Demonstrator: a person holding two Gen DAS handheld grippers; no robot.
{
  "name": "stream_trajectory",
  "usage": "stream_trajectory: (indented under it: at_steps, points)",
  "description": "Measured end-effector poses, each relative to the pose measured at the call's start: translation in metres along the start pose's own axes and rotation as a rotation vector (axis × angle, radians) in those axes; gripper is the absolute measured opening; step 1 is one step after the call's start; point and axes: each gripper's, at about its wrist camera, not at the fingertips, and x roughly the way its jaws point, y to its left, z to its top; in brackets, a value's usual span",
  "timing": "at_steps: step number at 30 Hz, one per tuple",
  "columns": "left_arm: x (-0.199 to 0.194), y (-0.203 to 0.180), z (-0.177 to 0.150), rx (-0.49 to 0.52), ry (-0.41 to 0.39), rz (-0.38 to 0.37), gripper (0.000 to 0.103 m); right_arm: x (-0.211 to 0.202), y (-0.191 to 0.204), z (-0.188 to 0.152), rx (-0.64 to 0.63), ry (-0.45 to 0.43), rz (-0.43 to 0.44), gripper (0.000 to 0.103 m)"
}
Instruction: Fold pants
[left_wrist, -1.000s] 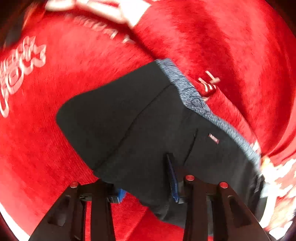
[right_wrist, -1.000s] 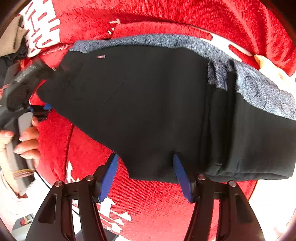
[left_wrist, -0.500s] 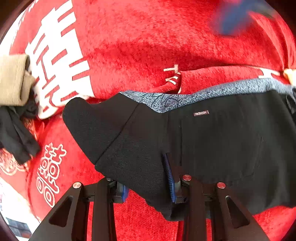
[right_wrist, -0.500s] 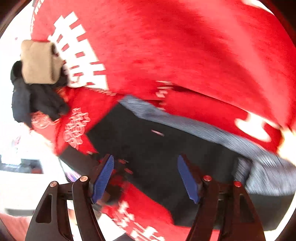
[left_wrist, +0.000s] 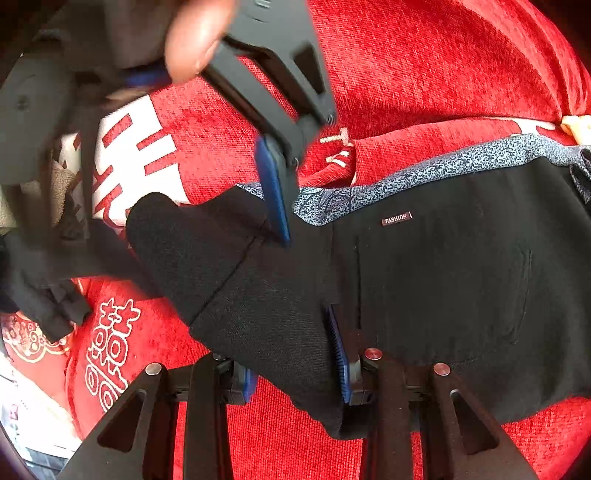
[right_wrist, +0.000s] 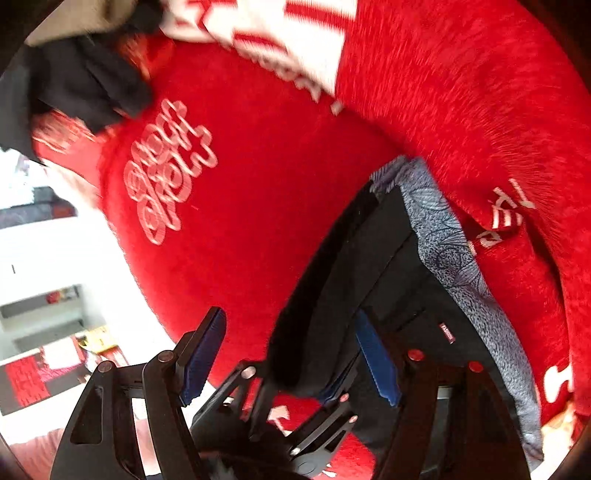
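Black pants (left_wrist: 424, 280) with a grey patterned waistband (left_wrist: 436, 166) lie folded on a red cloth. My left gripper (left_wrist: 293, 362) sits at the near edge of the pants, jaws apart, with a fold of black cloth lying between its blue pads. My right gripper (right_wrist: 291, 354) is open; in the left wrist view it comes in from above, one blue pad (left_wrist: 273, 192) touching the waistband corner. The right wrist view shows the pants (right_wrist: 369, 280) and the left gripper's black frame (right_wrist: 280, 413) under my right one.
The red cloth (left_wrist: 424, 66) has white lettering (left_wrist: 140, 147). A dark and beige clothes pile (right_wrist: 81, 74) lies at the far left. A hand (left_wrist: 195, 33) holds the right gripper. The cloth's edge and a bright room (right_wrist: 48, 280) show at left.
My right gripper has swung over to the left end of the pants, above my left gripper, and come down onto the waistband corner. My left gripper has stayed at the near edge.
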Motion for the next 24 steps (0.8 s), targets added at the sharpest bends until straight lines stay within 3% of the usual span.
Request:
stream_trajectory:
  at_steps: [2,4,7,14,19,24]
  points:
    - [-0.003,0.001,0.001,0.004,0.002,-0.002,0.035,0.013,-0.01,0.002,0.021,0.043,-0.043,0.074]
    - [-0.014,0.0,0.004,0.02,-0.025,0.002,0.035,0.014,-0.019,0.001,0.053,0.041,-0.015,0.022]
    - [-0.038,0.003,0.014,0.017,-0.062,0.0,0.035,-0.006,-0.026,-0.017,0.061,-0.049,0.028,0.019]
    - [-0.116,-0.011,0.05,0.042,-0.198,-0.039,0.035,-0.08,-0.051,-0.082,0.113,-0.274,0.242,0.019]
    - [-0.172,-0.046,0.074,0.064,-0.276,-0.106,0.035,-0.137,-0.095,-0.164,0.151,-0.469,0.395,0.019]
    - [-0.219,-0.104,0.098,0.126,-0.316,-0.186,0.035,-0.175,-0.15,-0.26,0.207,-0.651,0.49,0.019]
